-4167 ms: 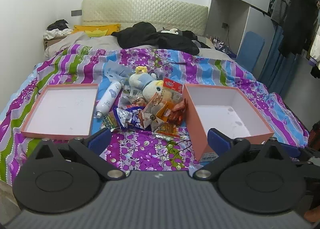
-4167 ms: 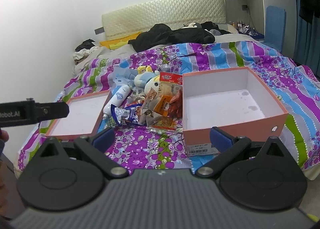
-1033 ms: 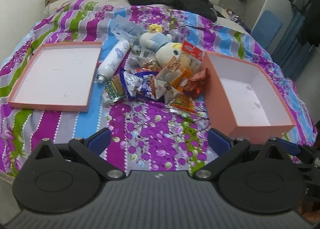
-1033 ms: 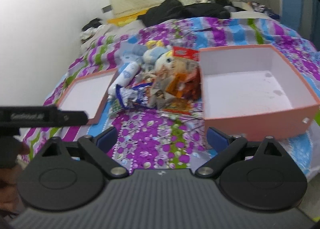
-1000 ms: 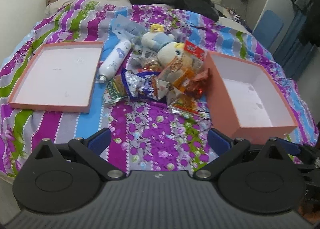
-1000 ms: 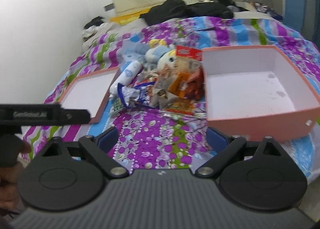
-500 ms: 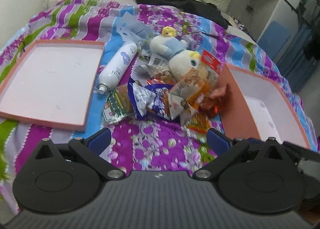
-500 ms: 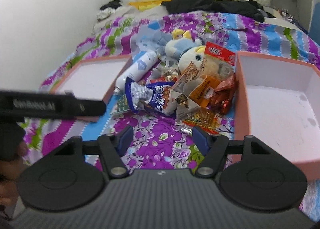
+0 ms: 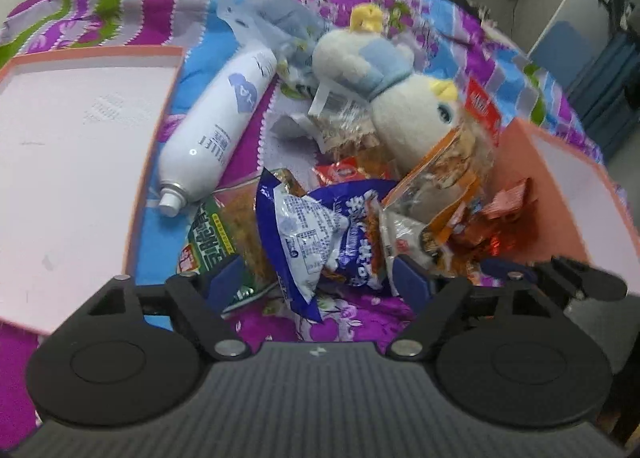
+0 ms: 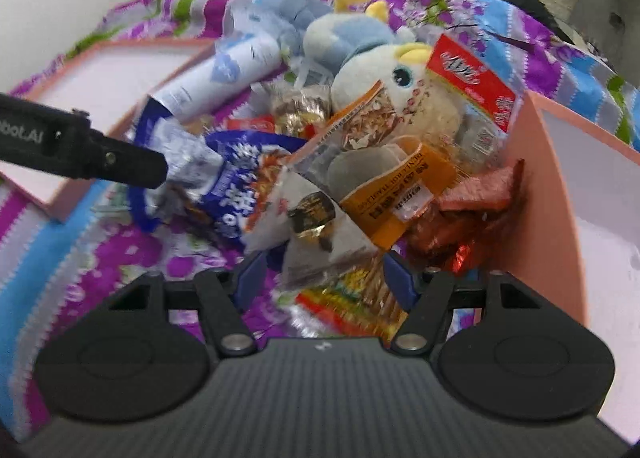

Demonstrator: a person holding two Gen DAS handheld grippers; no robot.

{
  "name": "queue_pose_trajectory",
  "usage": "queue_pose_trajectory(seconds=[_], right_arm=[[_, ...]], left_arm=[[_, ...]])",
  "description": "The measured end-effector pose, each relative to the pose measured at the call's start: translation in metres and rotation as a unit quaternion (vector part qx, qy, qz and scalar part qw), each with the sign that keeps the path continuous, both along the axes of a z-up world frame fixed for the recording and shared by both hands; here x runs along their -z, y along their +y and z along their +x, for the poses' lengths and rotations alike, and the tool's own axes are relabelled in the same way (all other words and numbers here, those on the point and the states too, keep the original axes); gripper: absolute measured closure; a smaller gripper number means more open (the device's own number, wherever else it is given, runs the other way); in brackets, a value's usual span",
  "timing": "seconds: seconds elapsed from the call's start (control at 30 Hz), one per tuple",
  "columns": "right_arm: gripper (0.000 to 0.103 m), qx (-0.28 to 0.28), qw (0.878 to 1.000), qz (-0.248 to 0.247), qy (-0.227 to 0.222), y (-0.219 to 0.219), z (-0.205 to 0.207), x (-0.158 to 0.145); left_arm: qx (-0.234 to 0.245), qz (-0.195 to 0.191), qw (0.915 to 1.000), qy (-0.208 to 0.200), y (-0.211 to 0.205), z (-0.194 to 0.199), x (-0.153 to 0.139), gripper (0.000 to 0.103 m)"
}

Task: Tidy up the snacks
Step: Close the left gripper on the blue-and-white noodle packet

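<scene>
A heap of snack packets lies on the bed between two pink boxes. My left gripper (image 9: pixel 318 278) is open, its jaws on either side of the lower edge of a blue and white packet (image 9: pixel 316 234); a green packet (image 9: pixel 212 242) lies by its left finger. My right gripper (image 10: pixel 322 272) is open around a white triangular packet (image 10: pixel 316 234), above a yellow-red packet (image 10: pixel 352 298). An orange packet (image 10: pixel 396 194) and red wrappers (image 10: pixel 468 210) lie beside the deep pink box (image 10: pixel 556 194). The blue packet also shows in the right wrist view (image 10: pixel 236 182).
A shallow pink lid (image 9: pixel 72 162) lies at the left. A white spray bottle (image 9: pixel 220 126) and a plush duck (image 9: pixel 404 110) lie behind the snacks. The left gripper's black body (image 10: pixel 80 146) crosses the right wrist view. Floral bedspread (image 9: pixel 352 318) lies in front.
Both grippers have moved forward and down into the snack heap. Their jaws have narrowed but remain open, now around packets.
</scene>
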State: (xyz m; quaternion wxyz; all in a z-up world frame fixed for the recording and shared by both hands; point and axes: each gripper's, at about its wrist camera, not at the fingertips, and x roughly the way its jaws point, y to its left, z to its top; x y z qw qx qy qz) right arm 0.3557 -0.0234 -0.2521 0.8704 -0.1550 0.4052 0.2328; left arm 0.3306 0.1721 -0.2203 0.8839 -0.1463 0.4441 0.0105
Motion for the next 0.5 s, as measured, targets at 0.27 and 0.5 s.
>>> queue_pose_trajectory(seconds=[0.27, 0.5], right_arm=[[0.047, -0.029, 0.999, -0.035, 0.018, 0.014, 0.01, 0.019], [0.068, -0.037, 0.998, -0.038, 0.018, 0.014, 0.005, 0.014]], left_arm=[[-0.002, 0.023, 0.9992, 0.034, -0.003, 0.02, 0.023, 0.041], [-0.021, 0.013, 0.9991, 0.033, -0.003, 0.016, 0.026, 0.064]])
